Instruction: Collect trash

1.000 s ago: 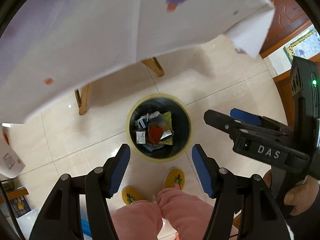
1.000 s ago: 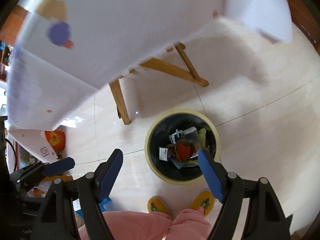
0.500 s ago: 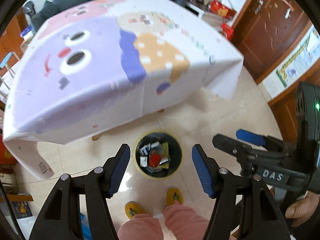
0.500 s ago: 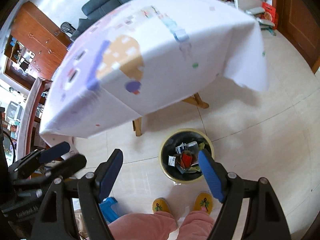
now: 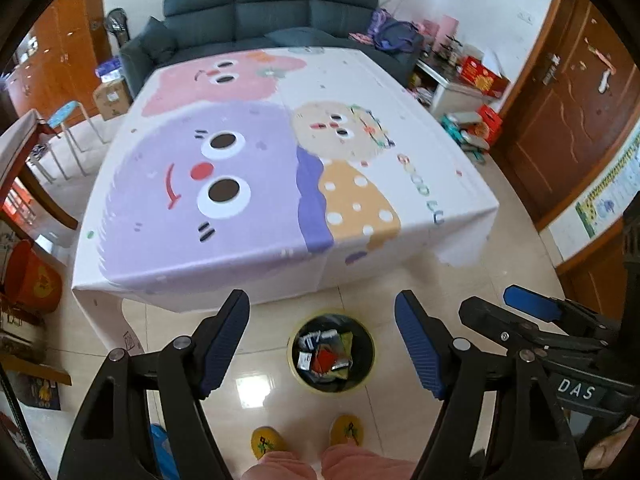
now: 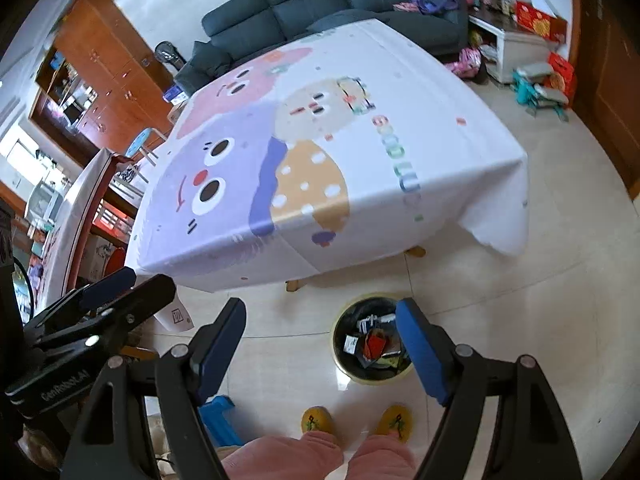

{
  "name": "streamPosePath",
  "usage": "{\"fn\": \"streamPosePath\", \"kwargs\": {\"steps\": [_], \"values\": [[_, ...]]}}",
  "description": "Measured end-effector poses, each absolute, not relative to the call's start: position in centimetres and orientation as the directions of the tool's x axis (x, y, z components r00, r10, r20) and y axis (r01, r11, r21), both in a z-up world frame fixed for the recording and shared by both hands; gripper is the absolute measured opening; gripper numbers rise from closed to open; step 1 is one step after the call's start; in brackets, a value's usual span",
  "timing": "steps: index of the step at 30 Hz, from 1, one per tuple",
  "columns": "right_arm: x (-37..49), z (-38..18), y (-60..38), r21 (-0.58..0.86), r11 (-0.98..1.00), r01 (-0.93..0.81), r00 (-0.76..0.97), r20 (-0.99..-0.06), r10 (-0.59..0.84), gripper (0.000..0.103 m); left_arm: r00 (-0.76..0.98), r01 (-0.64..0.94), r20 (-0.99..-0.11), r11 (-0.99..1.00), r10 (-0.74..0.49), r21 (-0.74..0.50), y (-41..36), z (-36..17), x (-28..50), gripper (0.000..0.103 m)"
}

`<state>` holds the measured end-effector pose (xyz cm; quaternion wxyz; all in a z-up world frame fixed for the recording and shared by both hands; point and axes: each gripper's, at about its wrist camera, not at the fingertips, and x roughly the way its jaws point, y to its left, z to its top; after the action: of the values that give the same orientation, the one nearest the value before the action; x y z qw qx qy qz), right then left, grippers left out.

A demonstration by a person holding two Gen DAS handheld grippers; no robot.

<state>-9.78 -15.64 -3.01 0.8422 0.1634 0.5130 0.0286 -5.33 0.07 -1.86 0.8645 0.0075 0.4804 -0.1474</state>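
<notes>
Left claw point(image 5: 322, 340): jaws opening, blue pads spread wide, nothing between them; the floor and bin show through the gap.
Right claw point(image 6: 320, 348): jaws stand wide and empty; its right pad overlaps the bin's right rim in its own view, hiding part of it.
Right claw seen from the left camera point(image 5: 516, 312): at the right edge, cut off by the frame; only one blue pad and the black body lettered "DAS" show, so the gap cannot be judged from there.
Left claw seen from the right camera point(image 6: 116, 288): at the left edge, partly cut off, lettering on its body too blurred to read.
Trash bin point(image 5: 294, 364): round, yellow rim, dark liner, on the tiled floor just in front of the person's feet, near the surface's near edge.
Trash point(image 5: 325, 354): a heap of wrappers inside the bin, red, white, yellow-green; single pieces hard to tell apart.
Surface point(image 5: 280, 168): covered by a cartoon tablecloth that hangs over the edges; its legs mostly hidden, only wooden feet peek out in the right view.
Person: pink trouser legs point(image 6: 316, 456) and yellow slippers point(image 5: 268, 442) at the bottom, the rest out of frame.
Sofa point(image 5: 272, 12): dark, behind the surface, its lower part hidden.
</notes>
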Motion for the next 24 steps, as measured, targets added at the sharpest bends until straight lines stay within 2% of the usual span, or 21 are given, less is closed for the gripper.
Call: {"fn": "streamPosePath", "kwargs": {"steps": [13, 24], "values": [[-8.2, 2.9, -15.3, 0.232, 0.973, 0.009, 0.543, -0.818, 0.190, 0.078, 0.567, 0.123, -0.810, 0.987, -0.153, -0.101, -0.2, 1.7, -4.8, 0.074], [-8.6, 4.3, -15.7, 0.196, 0.981, -0.003, 0.571, -0.805, 0.162, 0.078, 0.615, 0.061, -0.786, 0.998, -0.055, -0.022, -1.1, 4.0, -6.3, 0.074]]}}
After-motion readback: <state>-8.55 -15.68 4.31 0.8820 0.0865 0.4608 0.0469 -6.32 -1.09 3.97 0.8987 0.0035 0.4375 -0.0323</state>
